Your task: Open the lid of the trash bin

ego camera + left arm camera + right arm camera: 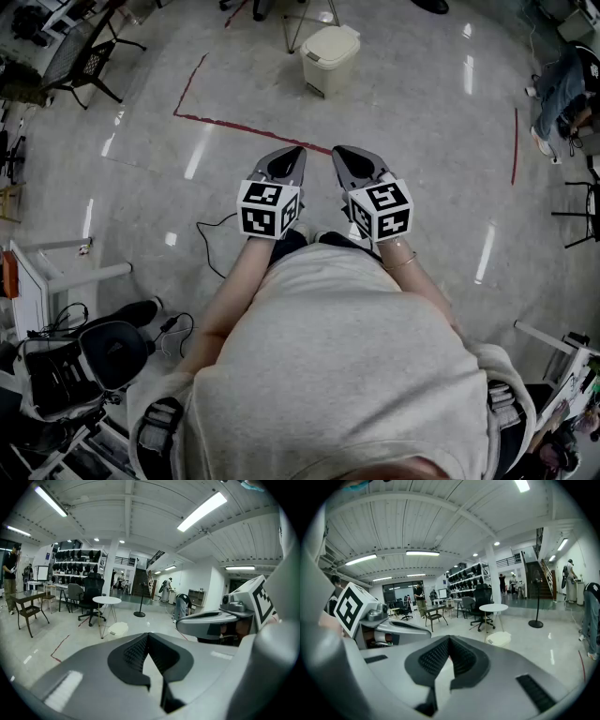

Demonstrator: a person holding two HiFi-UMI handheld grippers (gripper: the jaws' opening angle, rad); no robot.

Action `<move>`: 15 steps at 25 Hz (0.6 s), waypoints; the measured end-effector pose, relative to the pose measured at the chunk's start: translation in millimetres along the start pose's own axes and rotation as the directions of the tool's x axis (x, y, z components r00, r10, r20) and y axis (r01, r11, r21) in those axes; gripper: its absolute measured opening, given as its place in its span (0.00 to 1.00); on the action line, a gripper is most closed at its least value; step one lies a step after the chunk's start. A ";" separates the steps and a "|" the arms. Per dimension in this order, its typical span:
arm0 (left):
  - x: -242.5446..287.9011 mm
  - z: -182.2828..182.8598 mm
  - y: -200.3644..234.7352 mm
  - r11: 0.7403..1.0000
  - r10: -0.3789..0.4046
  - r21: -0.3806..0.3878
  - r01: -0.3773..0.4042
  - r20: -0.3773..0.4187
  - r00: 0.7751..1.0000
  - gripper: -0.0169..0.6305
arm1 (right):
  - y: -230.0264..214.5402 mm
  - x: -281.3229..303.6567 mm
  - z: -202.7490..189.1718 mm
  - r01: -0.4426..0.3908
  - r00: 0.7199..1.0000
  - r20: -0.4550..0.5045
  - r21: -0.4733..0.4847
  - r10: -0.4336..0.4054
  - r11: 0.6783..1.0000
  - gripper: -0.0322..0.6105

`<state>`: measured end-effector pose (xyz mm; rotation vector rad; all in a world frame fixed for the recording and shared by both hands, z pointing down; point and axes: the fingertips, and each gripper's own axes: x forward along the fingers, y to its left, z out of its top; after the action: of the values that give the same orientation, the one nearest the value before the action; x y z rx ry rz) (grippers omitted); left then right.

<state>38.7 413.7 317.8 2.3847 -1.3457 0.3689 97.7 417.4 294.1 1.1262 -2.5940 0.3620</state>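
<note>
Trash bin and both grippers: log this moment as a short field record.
left gripper: jaws together, nothing between them
right gripper: jaws together, empty, beside the left one
trash bin: stands on the floor ahead of both grippers, beyond a red tape line
lid: down, closed
contact: neither gripper touches the bin
task state: lid not yet opened

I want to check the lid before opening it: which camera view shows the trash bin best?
The head view: the trash bin is seen whole from above, its lid closed. Both gripper views show it only as a small, distant pale shape.
</note>
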 end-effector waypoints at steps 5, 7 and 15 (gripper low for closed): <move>-0.2 -11.1 6.5 1.000 0.001 -0.022 -0.001 -0.010 1.000 0.04 | -0.4 3.3 7.9 0.014 1.000 0.002 -0.010 -0.014 1.000 0.06; 7.8 -14.3 14.1 1.000 -0.002 -0.028 0.002 -0.011 1.000 0.04 | -6.2 12.7 6.7 0.026 1.000 -0.003 -0.018 -0.026 1.000 0.06; 3.5 2.3 -2.0 0.999 0.024 -0.038 -0.022 0.044 0.999 0.04 | -19.6 -8.6 13.6 0.053 0.998 0.018 -0.006 -0.053 0.999 0.06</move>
<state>42.4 411.0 316.7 2.3620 -1.3884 0.2959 115.6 405.5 280.6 1.1982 -2.5733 0.3328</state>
